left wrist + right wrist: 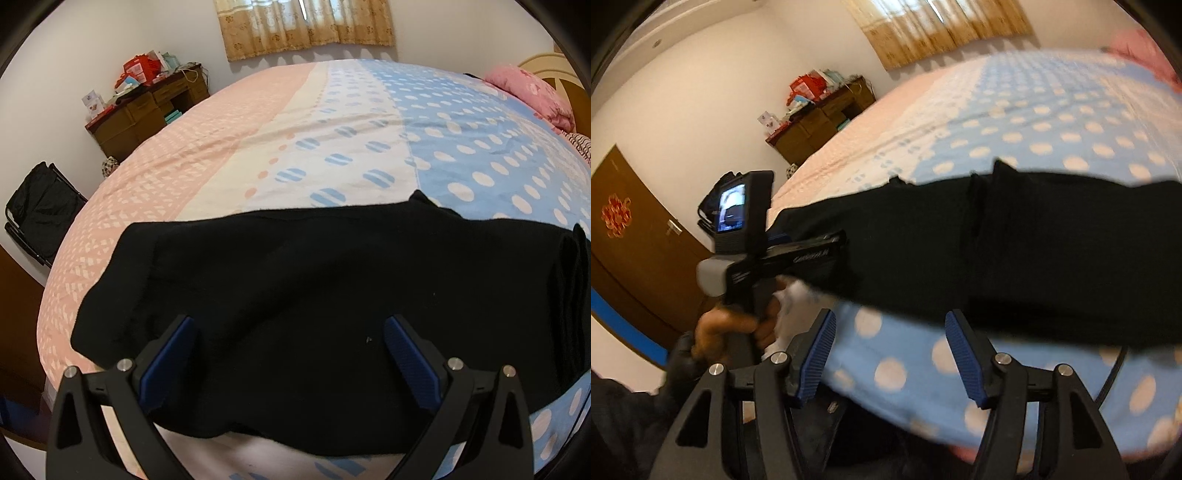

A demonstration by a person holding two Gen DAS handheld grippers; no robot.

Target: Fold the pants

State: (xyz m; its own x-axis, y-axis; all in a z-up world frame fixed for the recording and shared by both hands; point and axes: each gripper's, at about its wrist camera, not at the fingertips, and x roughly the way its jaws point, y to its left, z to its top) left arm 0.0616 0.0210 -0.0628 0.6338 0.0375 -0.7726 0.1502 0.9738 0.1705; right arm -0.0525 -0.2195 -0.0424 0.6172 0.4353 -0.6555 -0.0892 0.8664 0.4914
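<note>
Black pants [317, 295] lie folded in a wide band across the near part of the bed. My left gripper [288, 332] is open, its blue-padded fingers [173, 354] spread just above the near half of the pants, holding nothing. In the right wrist view the pants [1015, 243] stretch across the bed from left to right. My right gripper [890, 332] is open and empty, off the pants, over the bedspread near the bed's front edge. The left gripper's body [757, 236] and the hand holding it show at the pants' left end.
The bed [332, 129] has a pink, white and blue dotted cover. A pink pillow [532, 96] lies at the far right. A brown desk [147, 110] with clutter stands by the far wall, a black folding chair [40, 210] at left, a brown door [635, 240] beyond.
</note>
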